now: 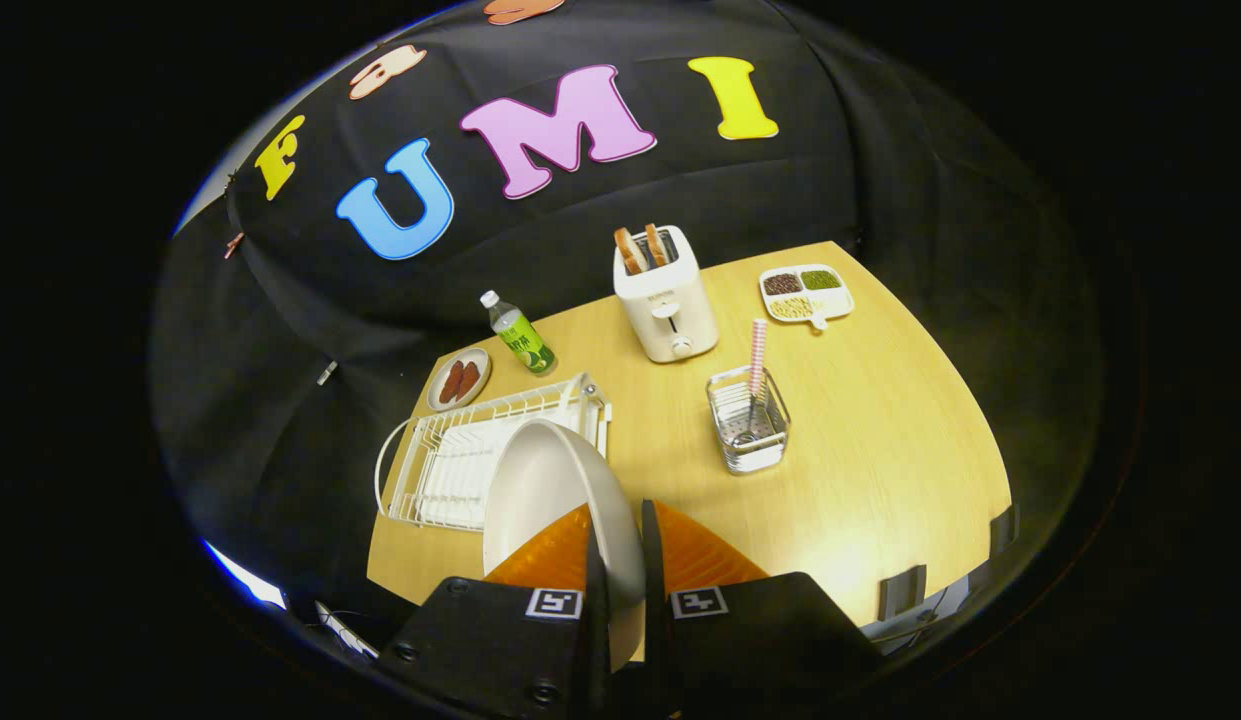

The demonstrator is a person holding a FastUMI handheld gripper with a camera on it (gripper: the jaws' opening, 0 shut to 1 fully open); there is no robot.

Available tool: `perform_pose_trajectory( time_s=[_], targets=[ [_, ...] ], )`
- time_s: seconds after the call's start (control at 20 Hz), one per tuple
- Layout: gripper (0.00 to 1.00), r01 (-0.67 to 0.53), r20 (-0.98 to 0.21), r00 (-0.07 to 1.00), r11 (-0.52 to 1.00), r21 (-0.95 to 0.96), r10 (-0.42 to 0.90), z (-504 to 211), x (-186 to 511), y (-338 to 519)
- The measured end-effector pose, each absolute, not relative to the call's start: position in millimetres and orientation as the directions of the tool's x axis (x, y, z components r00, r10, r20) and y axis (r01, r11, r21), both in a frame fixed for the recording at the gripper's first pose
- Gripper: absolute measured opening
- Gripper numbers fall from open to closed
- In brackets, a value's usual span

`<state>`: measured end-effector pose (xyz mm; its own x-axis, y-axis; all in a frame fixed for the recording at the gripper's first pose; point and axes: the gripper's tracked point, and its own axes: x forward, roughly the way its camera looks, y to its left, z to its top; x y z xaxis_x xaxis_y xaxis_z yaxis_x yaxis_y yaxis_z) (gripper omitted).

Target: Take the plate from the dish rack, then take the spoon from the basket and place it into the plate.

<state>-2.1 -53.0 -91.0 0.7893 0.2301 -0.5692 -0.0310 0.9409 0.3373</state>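
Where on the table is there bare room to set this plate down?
The fingers are shut on the plate. Widest bare wood lies beyond the spoon basket, below the snack tray. A narrower strip runs between dish rack and basket. It is crowded around the toaster, bottle and small dish.

I saw a pale wooden surface (880, 440) carrying a white dish rack (450, 455), a small plate of brown pieces (459, 379) behind it, a green-labelled bottle (518, 334), a toaster (666, 296) with bread, a divided dish (806, 292) and a wire basket (748, 420) holding a striped-handled spoon (756, 362).
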Motion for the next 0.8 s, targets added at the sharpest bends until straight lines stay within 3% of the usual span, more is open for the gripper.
perform_pose_trajectory(
  time_s=[0.25,0.8],
  targets=[
    [0.17,-0.054,-0.620,0.743,0.946,0.321,0.253,-153,-23,-85],
    [0.18,-0.139,-0.690,0.585,0.891,0.432,0.425,-259,40,-85]
  ],
)
